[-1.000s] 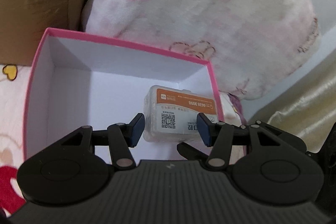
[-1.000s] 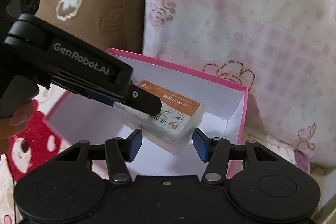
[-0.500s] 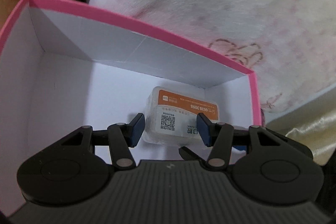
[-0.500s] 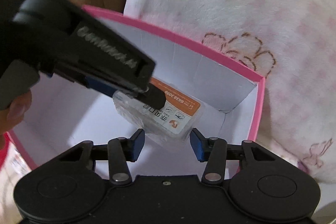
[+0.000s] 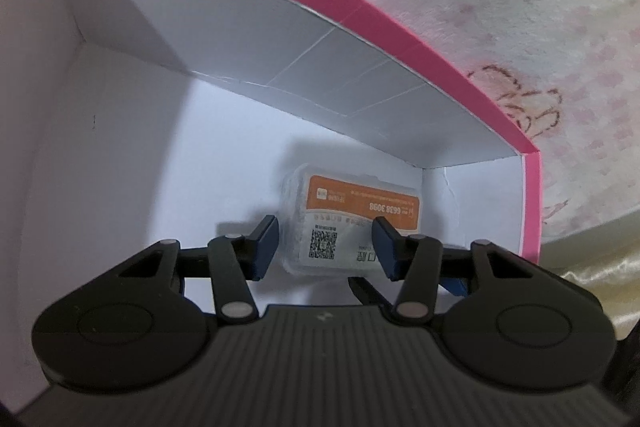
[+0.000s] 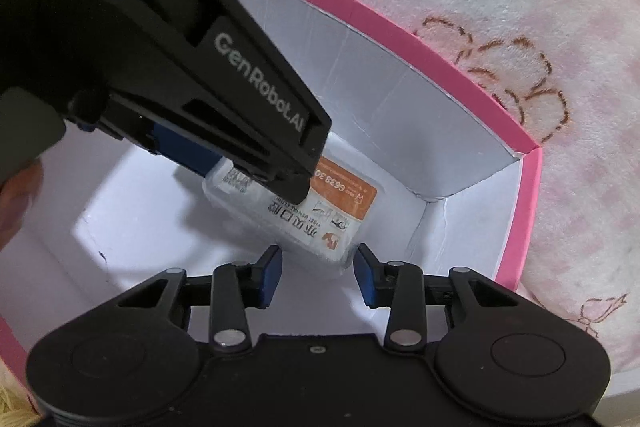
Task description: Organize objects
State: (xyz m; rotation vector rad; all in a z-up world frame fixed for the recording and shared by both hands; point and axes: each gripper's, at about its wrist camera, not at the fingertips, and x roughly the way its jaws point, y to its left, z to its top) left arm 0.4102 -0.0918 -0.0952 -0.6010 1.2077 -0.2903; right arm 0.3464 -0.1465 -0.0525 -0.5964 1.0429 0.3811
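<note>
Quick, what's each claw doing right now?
Left claw: closed on the clear packet.
Right claw: around the packet's corner; grip cannot be told.
</note>
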